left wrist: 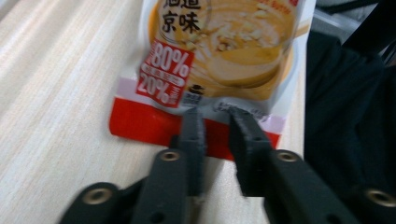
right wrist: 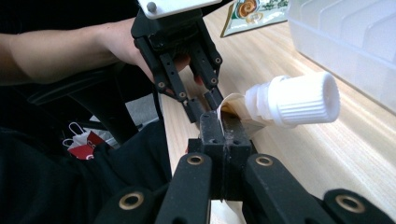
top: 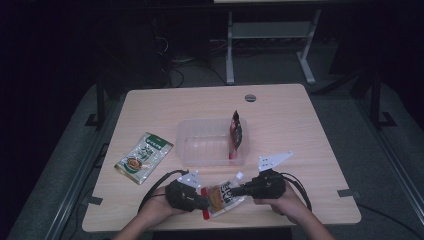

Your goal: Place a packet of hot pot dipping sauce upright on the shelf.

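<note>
A spouted sauce pouch, orange and white with a red bottom seam, lies near the table's front edge. My right gripper is shut on its top edge, just beside the white screw cap. My left gripper meets the pouch from the opposite end. Its jaws stand a narrow gap apart over the red seam, with the tips touching crinkled film. The right gripper view shows that left gripper facing mine, a hand behind it.
A clear plastic container sits mid-table with a dark red pouch standing at its right end. A green pouch lies flat to its left. The table's front edge is just under both hands.
</note>
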### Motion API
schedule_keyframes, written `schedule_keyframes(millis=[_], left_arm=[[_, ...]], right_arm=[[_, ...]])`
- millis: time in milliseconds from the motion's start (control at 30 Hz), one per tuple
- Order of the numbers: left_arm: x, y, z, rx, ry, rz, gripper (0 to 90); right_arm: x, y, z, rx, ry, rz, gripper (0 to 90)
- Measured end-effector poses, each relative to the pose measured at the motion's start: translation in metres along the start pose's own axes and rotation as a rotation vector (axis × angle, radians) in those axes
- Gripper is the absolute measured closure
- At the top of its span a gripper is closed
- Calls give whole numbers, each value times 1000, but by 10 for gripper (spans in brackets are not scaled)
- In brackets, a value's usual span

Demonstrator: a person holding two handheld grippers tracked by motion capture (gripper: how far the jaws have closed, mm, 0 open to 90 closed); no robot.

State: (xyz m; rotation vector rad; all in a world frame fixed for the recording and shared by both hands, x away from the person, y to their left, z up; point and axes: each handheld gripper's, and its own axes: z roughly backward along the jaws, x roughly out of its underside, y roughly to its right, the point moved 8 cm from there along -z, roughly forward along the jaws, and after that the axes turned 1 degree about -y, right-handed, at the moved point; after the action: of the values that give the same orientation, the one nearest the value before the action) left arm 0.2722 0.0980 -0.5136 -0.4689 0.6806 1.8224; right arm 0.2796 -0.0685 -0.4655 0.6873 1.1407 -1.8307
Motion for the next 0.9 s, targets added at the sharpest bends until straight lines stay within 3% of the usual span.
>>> schedule_keyframes(millis=[167,300,500,900], left_arm=[[-3,0,9,-18,49,4,590],[-2,0,15,-39,72,1,534],[5,-7,30,-79,109,29,459],[27,-16,46,-113,99,90,375]], right_arm=[[-6,0,2,18,12,15,900],[-11,-2,3,27,10,32,900],[-19,-4,8,32,29,47,900],[-45,-7,19,37,73,95,900]])
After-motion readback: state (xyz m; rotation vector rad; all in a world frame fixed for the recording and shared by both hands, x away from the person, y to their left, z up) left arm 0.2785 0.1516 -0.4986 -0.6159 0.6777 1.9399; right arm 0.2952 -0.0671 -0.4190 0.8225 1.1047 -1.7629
